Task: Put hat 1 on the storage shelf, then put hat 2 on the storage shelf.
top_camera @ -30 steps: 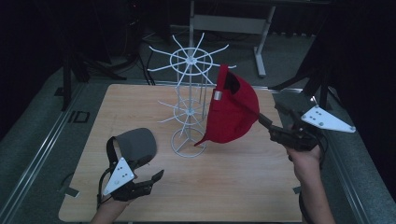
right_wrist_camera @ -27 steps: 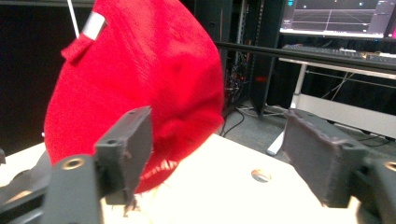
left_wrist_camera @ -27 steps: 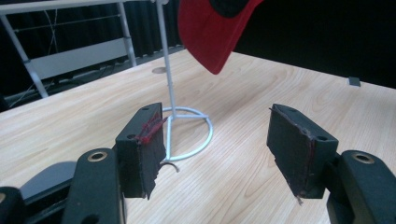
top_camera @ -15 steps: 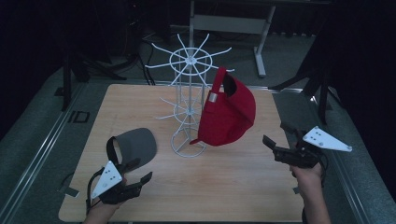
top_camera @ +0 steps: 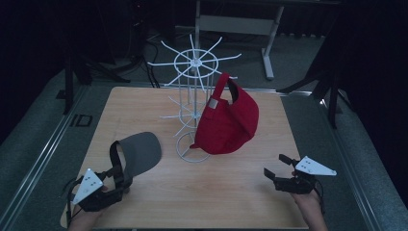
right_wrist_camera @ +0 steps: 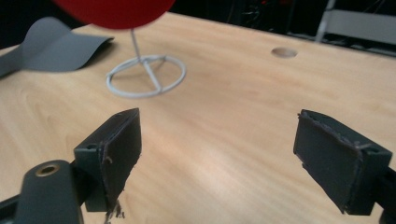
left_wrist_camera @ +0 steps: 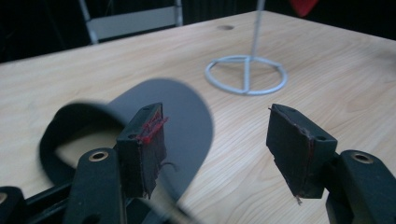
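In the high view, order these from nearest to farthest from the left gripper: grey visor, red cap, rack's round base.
1. grey visor, right beside the left gripper.
2. rack's round base, mid-table.
3. red cap, hanging on the rack's right side.

A light wooden table [top_camera: 144,106] is seen on a grey carpeted floor [top_camera: 33,144]. A white wire hat rack [top_camera: 194,62] is stood on its ring base near the table's middle. A red cap [top_camera: 231,122] is hung on the rack's right side, apparently by its back strap, though the hook point is hard to make out. A grey visor [top_camera: 142,150] with a black band is laid flat on the table left of the base, apart from it. A round hole [right_wrist_camera: 284,52] is cut in the tabletop. A grey metal frame [top_camera: 235,24] is seen behind the table.
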Tool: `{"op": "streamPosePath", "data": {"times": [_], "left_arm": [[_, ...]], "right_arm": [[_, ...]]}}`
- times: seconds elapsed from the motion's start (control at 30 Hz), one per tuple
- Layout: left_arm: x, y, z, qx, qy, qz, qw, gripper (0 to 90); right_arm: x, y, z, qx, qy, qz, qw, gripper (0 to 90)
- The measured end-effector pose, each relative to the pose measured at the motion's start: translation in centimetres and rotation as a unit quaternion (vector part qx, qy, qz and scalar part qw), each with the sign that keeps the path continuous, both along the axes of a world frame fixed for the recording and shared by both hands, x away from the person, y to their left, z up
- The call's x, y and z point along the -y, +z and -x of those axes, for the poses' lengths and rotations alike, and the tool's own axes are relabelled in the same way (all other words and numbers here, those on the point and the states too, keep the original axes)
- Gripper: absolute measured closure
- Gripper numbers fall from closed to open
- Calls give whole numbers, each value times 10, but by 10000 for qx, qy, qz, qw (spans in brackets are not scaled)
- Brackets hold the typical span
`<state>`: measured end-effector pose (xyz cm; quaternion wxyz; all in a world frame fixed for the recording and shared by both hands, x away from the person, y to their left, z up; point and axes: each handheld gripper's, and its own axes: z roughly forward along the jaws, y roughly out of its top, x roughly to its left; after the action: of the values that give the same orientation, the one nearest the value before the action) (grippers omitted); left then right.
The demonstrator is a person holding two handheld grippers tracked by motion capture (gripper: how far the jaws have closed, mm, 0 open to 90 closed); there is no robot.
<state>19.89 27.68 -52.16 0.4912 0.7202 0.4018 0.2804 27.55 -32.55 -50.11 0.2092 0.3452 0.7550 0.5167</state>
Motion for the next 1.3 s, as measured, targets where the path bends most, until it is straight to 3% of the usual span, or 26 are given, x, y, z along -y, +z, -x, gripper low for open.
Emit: {"op": "streamPosePath", "data": {"times": [0.2, 0.3, 0.37, 0.47, 0.6, 0.77, 0.87, 0.93, 1.07, 1.23, 1.3], "left_arm": [[-21, -12, 2, -291, 291, 32, 9991, 378], [-29, -21, 2, -519, 658, -138, 9964, 379], [-33, -24, 1, -555, 706, -102, 9959, 384], [-39, -31, -5, -781, 789, -201, 9936, 394], [-40, -36, -13, -890, 728, -352, 9927, 394], [-37, -37, -20, -987, 613, -343, 9926, 387], [-33, -33, -17, -973, 553, -144, 9936, 387], [-24, -29, -12, -908, 366, -177, 9950, 387], [-9, -28, -6, -941, 83, -239, 9952, 386], [-2, -35, -9, -1113, 22, -444, 9928, 396], [1, -37, -9, -1178, -47, -629, 9910, 430]], "right_arm": [[5, -17, 6, -9, -22, 100, 9999, 150], [8, -23, 9, -29, -53, 140, 9999, 150], [8, -24, 9, -39, -67, 161, 9998, 150], [9, -27, 12, -25, -94, 181, 9998, 151], [11, -29, 13, -69, -114, 172, 9998, 151], [13, -29, 13, -41, -121, 76, 9999, 151], [14, -29, 13, -38, -151, 61, 9999, 152], [16, -29, 13, -40, -174, 64, 9998, 152], [17, -29, 13, -46, -199, 51, 9998, 152], [13, -29, 13, -22, -131, 94, 9999, 152], [12, -29, 13, -1, -135, 144, 9998, 152]]}}
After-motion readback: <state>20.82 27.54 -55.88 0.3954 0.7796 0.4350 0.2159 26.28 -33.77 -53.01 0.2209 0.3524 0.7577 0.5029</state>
